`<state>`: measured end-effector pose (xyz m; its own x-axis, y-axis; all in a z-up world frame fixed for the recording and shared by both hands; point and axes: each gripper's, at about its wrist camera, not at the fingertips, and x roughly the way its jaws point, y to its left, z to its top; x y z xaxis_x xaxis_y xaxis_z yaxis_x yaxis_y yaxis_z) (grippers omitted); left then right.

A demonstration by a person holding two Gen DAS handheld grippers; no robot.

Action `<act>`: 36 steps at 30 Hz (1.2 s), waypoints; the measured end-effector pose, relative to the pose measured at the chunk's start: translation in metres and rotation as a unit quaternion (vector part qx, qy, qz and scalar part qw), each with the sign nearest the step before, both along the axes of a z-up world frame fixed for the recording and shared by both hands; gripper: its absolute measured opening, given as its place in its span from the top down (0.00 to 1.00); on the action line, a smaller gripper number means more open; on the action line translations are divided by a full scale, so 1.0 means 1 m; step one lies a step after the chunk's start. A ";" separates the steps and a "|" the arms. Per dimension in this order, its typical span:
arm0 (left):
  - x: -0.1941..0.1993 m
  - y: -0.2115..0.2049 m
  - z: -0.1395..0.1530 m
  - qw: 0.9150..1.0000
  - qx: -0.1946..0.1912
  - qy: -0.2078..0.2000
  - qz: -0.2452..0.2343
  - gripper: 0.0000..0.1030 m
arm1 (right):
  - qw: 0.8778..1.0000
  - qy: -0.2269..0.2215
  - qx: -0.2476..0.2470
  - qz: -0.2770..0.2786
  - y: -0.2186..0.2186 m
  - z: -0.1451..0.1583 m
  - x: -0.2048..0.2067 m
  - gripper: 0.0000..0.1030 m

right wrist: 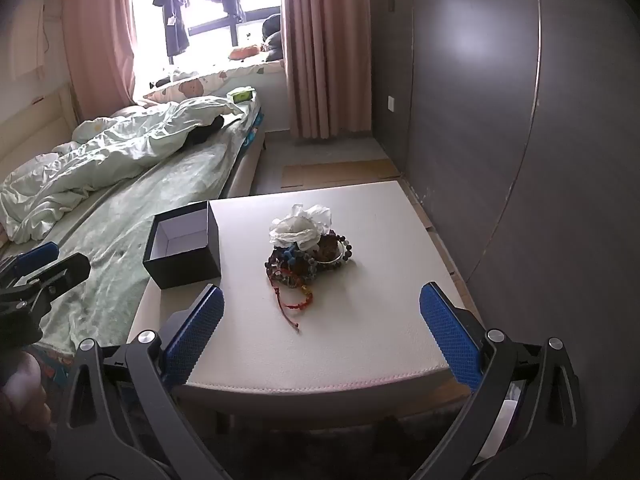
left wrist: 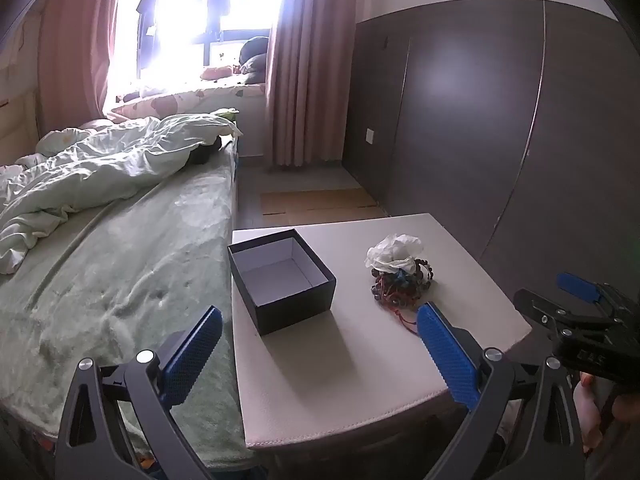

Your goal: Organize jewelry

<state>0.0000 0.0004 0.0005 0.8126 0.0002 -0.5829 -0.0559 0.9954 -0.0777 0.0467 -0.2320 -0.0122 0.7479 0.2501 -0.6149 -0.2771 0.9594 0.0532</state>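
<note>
A: So where's everything sitting on that table (right wrist: 360, 344)?

B: Seen from the right wrist, the open box (right wrist: 182, 250) is at 10 o'clock, right on the table's left edge, beside the bed (right wrist: 120, 220). The jewelry pile (right wrist: 304, 266) is dead centre, with crumpled tissue (right wrist: 300, 226) on its 12 o'clock side.

A: And the cord?

B: One cord (right wrist: 290, 306) trails off toward 6.

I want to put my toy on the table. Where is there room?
The front of the table, between the beads and the near edge, is bare. So is the far right corner. The gap between the box and the beads is narrower. Around the tissue it's crowded.
</note>
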 end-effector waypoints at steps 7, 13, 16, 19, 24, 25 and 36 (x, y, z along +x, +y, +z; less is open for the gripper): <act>-0.003 0.004 0.004 1.000 -0.002 -0.008 0.003 0.08 | 1.000 -0.005 0.003 -0.005 0.000 0.005 0.001 0.05; -0.003 -0.006 0.003 1.000 0.003 -0.006 -0.008 0.08 | 1.000 -0.011 0.002 -0.004 0.001 0.007 -0.002 0.05; -0.002 -0.010 0.004 1.000 0.006 -0.008 -0.011 0.08 | 1.000 -0.013 0.004 -0.006 0.001 0.007 -0.002 0.05; 0.001 -0.008 0.002 1.000 0.006 -0.008 -0.012 0.08 | 1.000 -0.011 0.008 -0.009 -0.002 0.006 -0.001 0.05; 0.001 -0.005 0.002 1.000 -0.007 -0.021 -0.012 0.08 | 1.000 -0.011 0.009 -0.009 -0.003 0.006 0.000 0.05; -0.003 -0.004 0.002 0.999 -0.021 -0.038 -0.012 0.08 | 1.000 -0.011 0.009 -0.010 -0.003 0.006 0.000 0.05; -0.002 -0.002 0.002 0.999 -0.041 -0.024 -0.011 0.08 | 1.000 -0.015 0.010 -0.011 -0.003 0.008 0.000 0.05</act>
